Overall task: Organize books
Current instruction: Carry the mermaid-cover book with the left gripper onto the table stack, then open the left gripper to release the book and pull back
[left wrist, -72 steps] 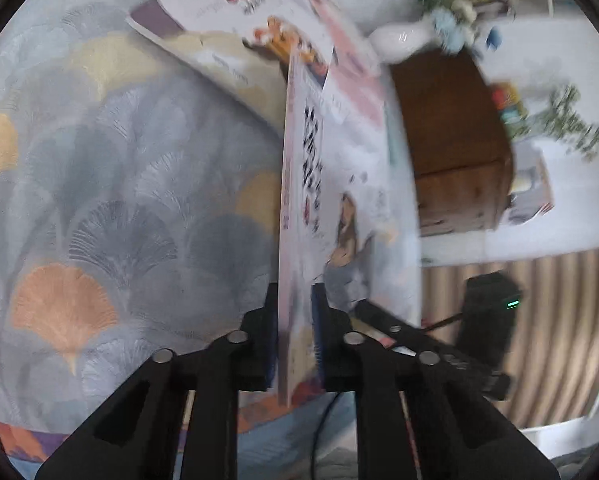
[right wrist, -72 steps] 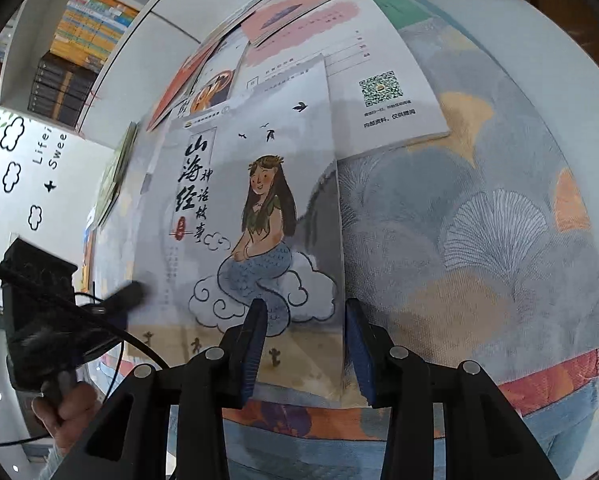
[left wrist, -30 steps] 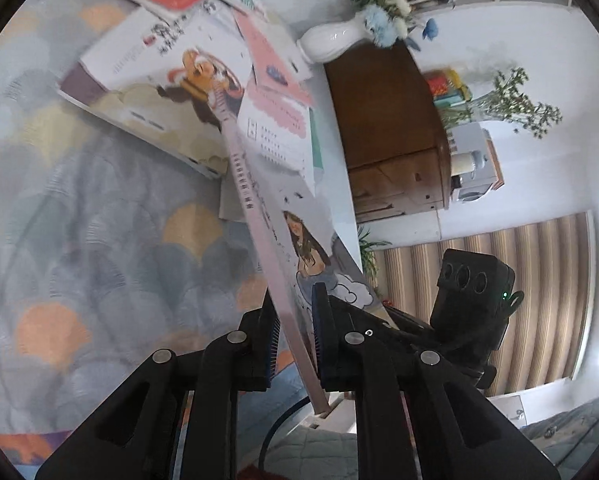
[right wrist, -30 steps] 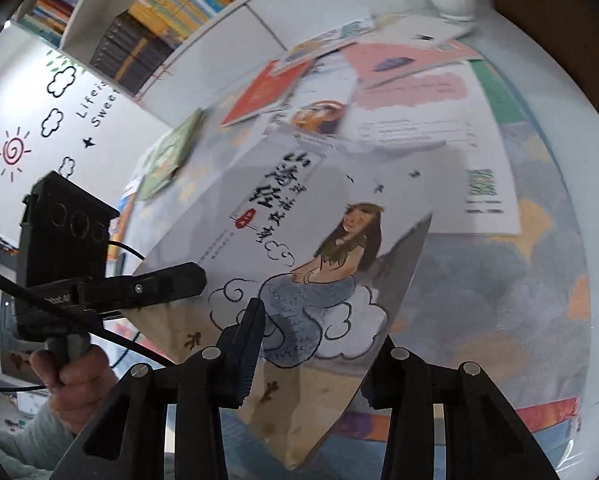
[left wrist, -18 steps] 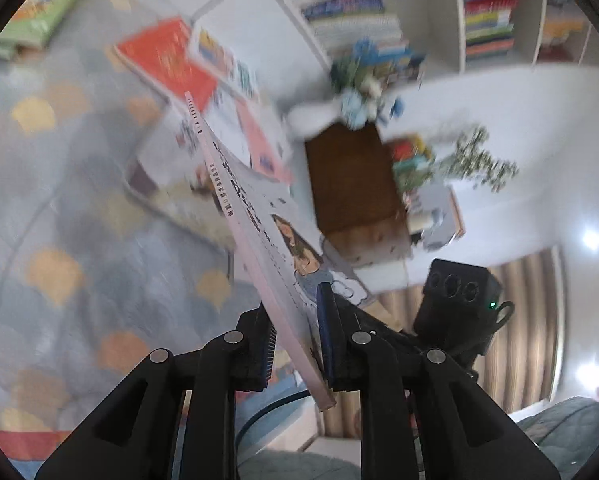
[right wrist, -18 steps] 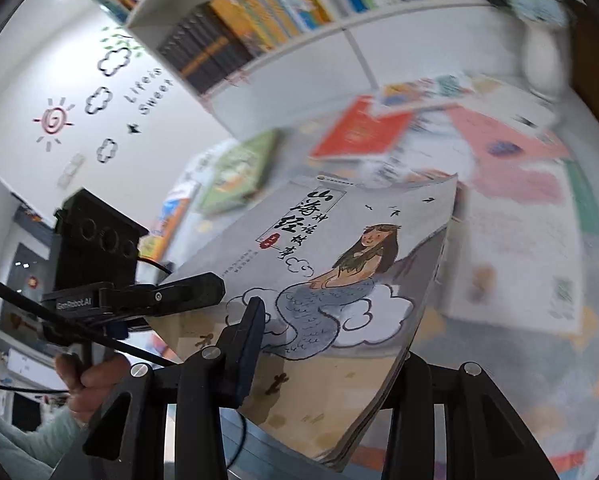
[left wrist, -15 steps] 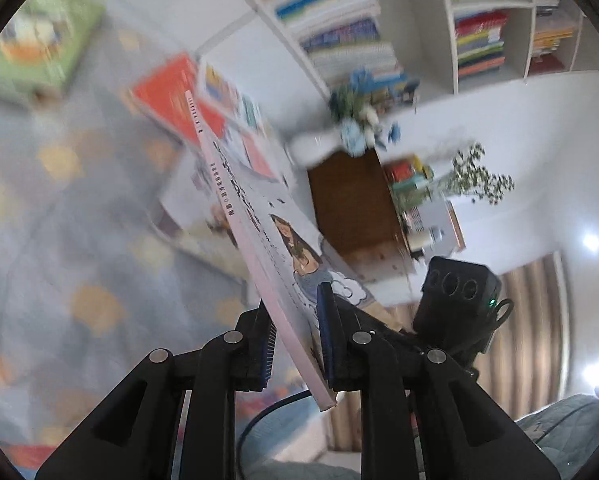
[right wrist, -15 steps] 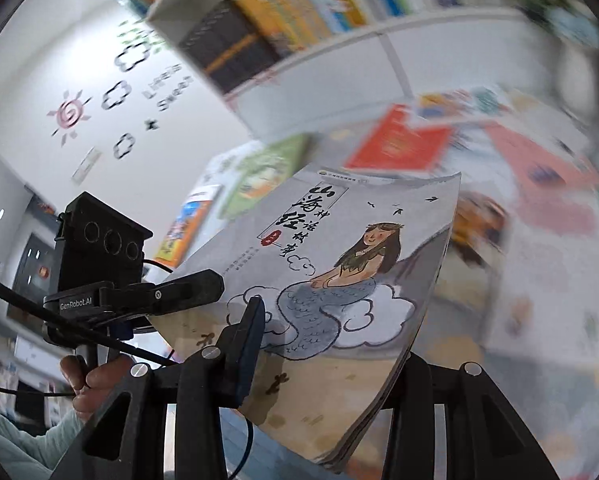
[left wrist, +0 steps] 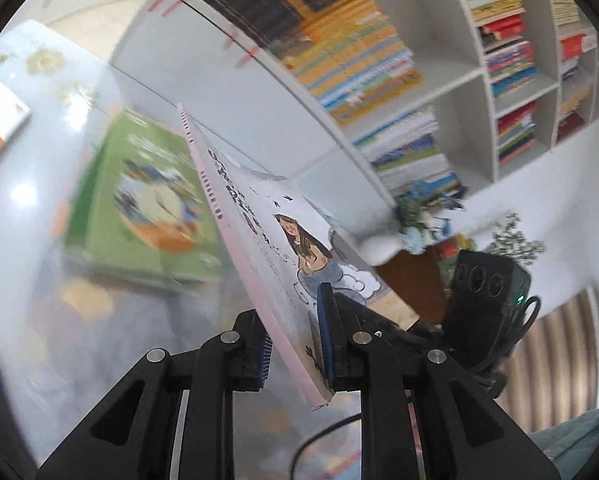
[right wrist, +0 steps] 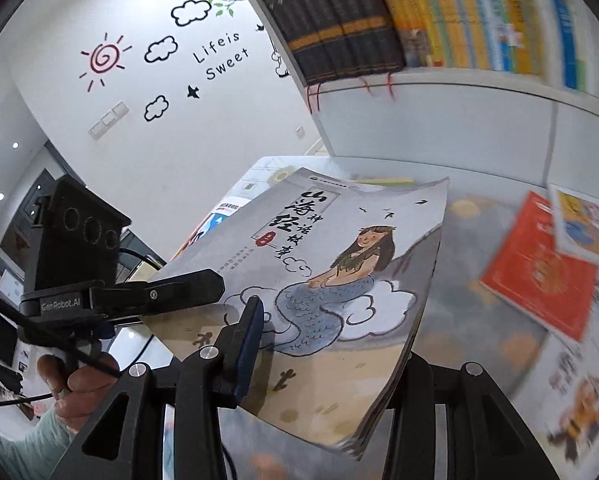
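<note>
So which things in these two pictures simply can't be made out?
- Green book, left wrist view: motion blur smears its cover picture and title.
- Right hand-held gripper, right wrist view: the mermaid book hides its right finger pad, so its grip is unclear.
- Shelf books, right wrist view: spine titles blurred, too small.
- Mermaid book's back cover: faces away in both views.

On the book (right wrist: 331,276) I hold, large black brush characters read 山海经, with smaller 神话故事 beside them. The far wall (right wrist: 99,128) carries "Lifeis Sweet" in black letters. My left gripper's (right wrist: 203,284) arm is marked "GenRobot.AI" near its camera.
</note>
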The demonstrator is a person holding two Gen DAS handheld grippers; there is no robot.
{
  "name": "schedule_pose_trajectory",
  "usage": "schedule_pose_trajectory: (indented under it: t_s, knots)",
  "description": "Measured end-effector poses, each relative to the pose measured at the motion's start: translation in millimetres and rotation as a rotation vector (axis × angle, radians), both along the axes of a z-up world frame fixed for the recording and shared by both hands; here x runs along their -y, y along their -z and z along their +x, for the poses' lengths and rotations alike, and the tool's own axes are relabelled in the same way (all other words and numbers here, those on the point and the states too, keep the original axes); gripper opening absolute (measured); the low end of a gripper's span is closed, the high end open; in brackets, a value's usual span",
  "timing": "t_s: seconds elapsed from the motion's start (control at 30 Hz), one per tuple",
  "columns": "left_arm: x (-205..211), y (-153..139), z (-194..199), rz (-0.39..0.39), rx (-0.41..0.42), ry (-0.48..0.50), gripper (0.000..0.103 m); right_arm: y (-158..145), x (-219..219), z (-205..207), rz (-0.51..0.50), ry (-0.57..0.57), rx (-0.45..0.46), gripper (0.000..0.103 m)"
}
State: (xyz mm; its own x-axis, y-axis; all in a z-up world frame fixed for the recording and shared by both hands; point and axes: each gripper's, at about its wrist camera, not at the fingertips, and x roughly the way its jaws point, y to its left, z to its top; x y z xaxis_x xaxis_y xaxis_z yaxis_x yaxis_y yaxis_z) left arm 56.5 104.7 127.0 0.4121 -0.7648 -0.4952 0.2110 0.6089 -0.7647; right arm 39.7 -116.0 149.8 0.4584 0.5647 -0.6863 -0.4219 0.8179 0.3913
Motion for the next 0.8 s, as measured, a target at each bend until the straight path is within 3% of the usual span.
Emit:
schedule_pose_trajectory:
  t_s: [0.17, 0.33, 0.5, 0.67, 0.77, 0.8]
  knots:
    - [-4.5, 34.6, 50.2, 0.089, -0.046, 0.006, 0.018, 30.6, -25.8, 49.0, -0.042, 0.053, -0.062, 0.042]
    - [-7.4, 65.8, 79.4, 0.091, -0.095, 0.033, 0.017, 62.4, -35.4, 81.9, -0.07, 0.119, -0.142, 0.042]
    - [-16.3, 80.7, 92.8, 0.112, -0.124, 0.029, 0.016, 75.4, -36.7, 92.3, -0.085, 0.15, -0.162, 0.042]
    - [-47.9, 89.4, 81.3, 0.215, -0.138, -0.102, 0.02, 89.3, -48.6, 99.8, -0.157, 0.164, -0.171, 0.042]
    - [-70.9, 92.9, 64.1, 0.205, -0.161, -0.177, 0.02, 105.1, -53.1, 106.4, -0.182, 0.157, -0.233, 0.043]
    - [-74.2, 91.9, 59.6, 0.201, -0.164, -0.189, 0.02, 111.4, -54.2, 109.0, -0.194, 0.155, -0.257, 0.048]
